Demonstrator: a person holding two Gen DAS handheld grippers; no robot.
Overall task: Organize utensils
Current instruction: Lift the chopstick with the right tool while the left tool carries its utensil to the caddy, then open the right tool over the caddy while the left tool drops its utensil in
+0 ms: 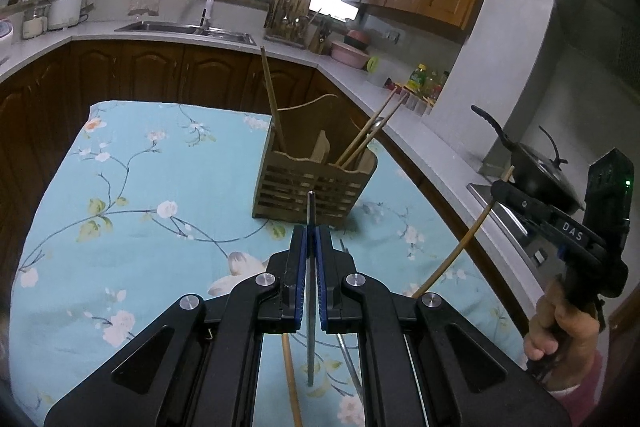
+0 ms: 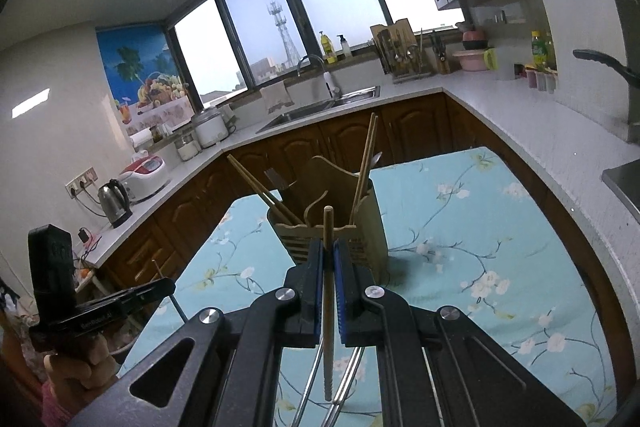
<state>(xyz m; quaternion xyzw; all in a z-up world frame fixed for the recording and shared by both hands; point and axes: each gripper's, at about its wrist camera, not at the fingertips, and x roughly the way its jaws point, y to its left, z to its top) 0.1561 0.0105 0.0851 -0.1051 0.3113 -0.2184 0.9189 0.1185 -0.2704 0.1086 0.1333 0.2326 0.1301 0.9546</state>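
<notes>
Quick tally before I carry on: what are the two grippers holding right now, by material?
Metal chopstick: 1, in the left gripper
Wooden chopstick: 1, in the right gripper
Total: 2

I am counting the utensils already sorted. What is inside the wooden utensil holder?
Wooden chopsticks stand in the wooden utensil holder, leaning against opposite ends. A dark utensil shows behind. The slatted walls hide their lower ends.
</notes>
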